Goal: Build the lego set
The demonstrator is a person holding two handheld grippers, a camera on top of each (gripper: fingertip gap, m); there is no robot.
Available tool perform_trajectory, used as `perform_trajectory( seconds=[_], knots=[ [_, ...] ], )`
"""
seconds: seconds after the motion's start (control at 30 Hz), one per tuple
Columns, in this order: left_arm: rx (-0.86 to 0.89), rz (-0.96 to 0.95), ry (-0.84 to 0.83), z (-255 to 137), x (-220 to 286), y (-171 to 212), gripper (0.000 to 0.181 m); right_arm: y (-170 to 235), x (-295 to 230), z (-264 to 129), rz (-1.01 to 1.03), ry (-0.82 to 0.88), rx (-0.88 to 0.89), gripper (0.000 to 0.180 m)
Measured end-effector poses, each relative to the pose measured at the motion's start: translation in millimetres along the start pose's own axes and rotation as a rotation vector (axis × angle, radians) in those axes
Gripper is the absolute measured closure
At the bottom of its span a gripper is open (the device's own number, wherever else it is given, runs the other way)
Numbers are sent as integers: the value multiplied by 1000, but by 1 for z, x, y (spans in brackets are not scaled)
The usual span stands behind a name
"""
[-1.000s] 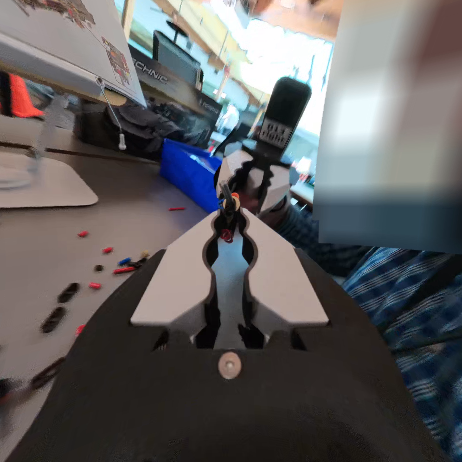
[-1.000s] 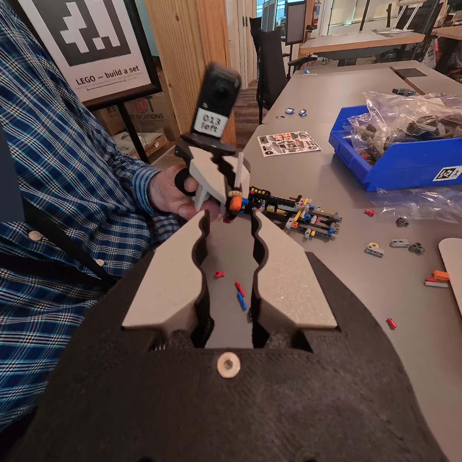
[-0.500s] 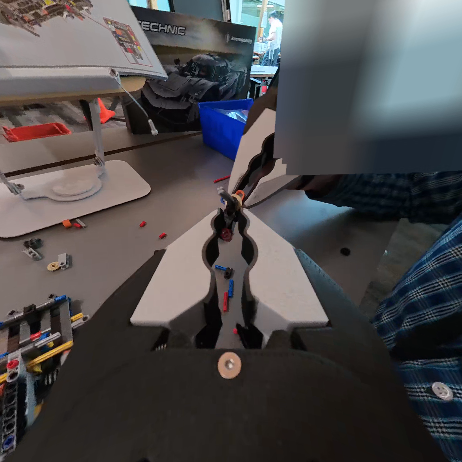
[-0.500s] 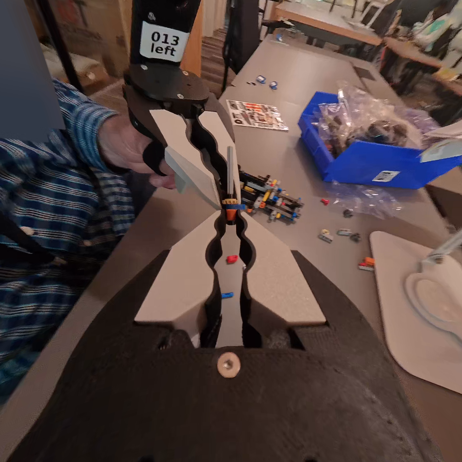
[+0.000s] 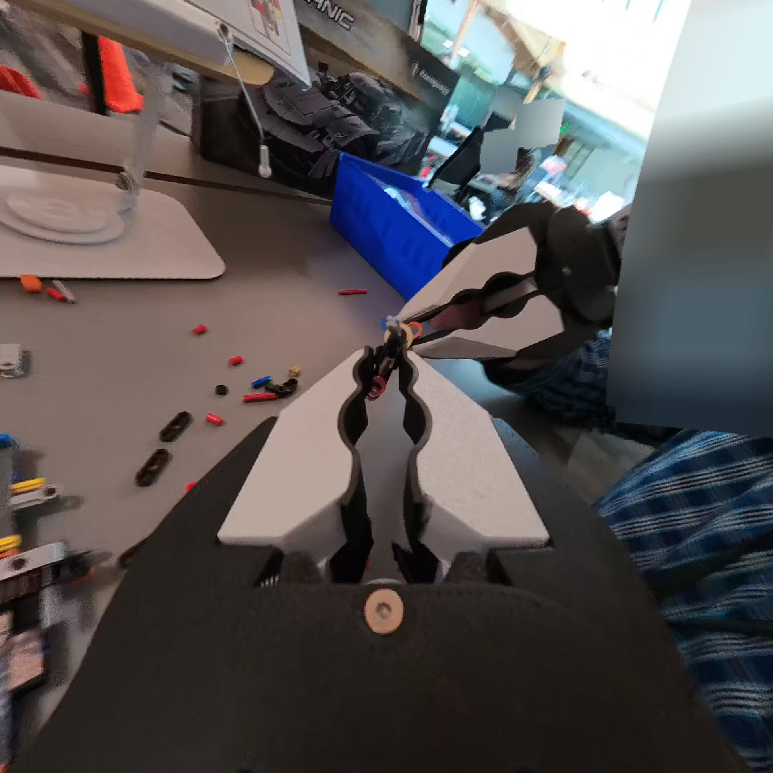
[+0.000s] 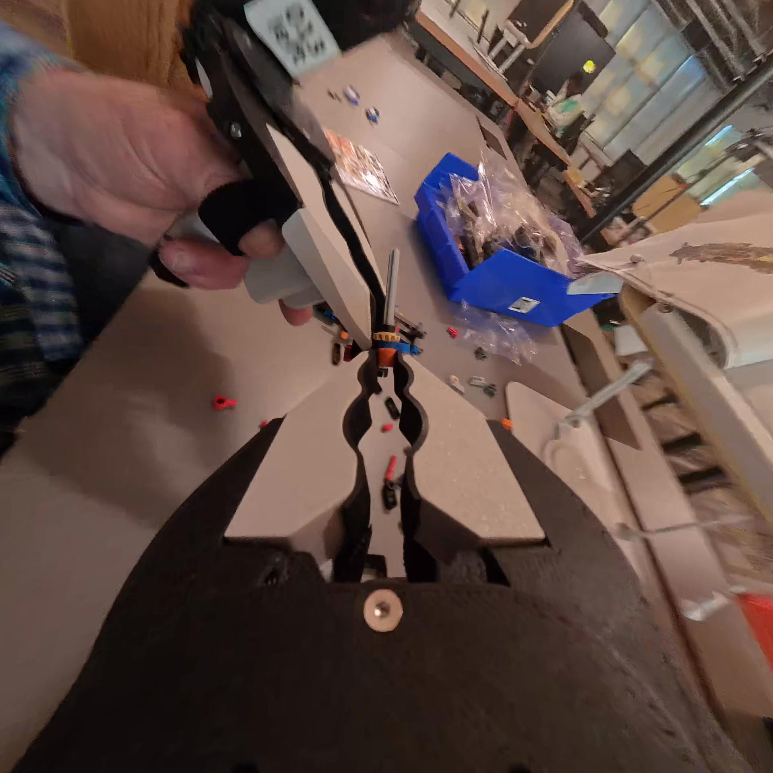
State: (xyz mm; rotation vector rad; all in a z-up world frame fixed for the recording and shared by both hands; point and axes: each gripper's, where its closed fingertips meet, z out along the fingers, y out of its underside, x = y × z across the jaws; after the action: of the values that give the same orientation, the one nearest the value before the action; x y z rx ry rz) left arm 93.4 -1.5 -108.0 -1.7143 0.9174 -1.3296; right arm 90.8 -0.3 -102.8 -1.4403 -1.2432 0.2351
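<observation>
Book stand: far left in my L wrist view, white base plate flat on the grey table.
Loose bits: red, blue & black lego pieces scattered on the table, left of my L tips.
L gripper: I've got the tips pinched together on the dark lower part of the small axle sub-assy, held up off the table; a red bush sits in the gap behind the tips.
Sub-assy detail: grey axle pointing up, tan gear, blue piece, orange piece stacked along it, per my R view.
R gripper: tips closed on the orange end of the same sub-assy; both grippers meet tip to tip.
Hand: wraps the L gripper's handle, upper left in R view, plaid sleeve behind.
Chassis build: on the table beyond the tips, mostly hidden by the L gripper.
Blue bin: right of centre, holds clear bags of parts.
</observation>
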Motion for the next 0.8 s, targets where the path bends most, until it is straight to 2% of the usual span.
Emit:
perform_trajectory(
  seconds=[0.13, 0.33, 0.47, 0.63, 0.73, 0.8],
  knots=[
    [51, -29, 89, -2, 10, -9, 171, -12, 2, -7, 384, -216, 163, 176],
    [196, -165, 238, -2, 24, -30, 171, -31, 13, -18, 663, -311, 358, 176],
    [277, -241, 296, -1, 28, -39, 172, -38, 21, -21, 766, -300, 451, 176],
    [324, -232, 334, -6, 34, -47, 172, -47, 22, -25, 849, -300, 535, 176],
    [298, -224, 303, -3, 29, -43, 172, -40, 22, -22, 848, -296, 499, 176],
    [247, -146, 244, -2, 27, -39, 172, -36, 20, -21, 835, -284, 466, 176]
  ],
)
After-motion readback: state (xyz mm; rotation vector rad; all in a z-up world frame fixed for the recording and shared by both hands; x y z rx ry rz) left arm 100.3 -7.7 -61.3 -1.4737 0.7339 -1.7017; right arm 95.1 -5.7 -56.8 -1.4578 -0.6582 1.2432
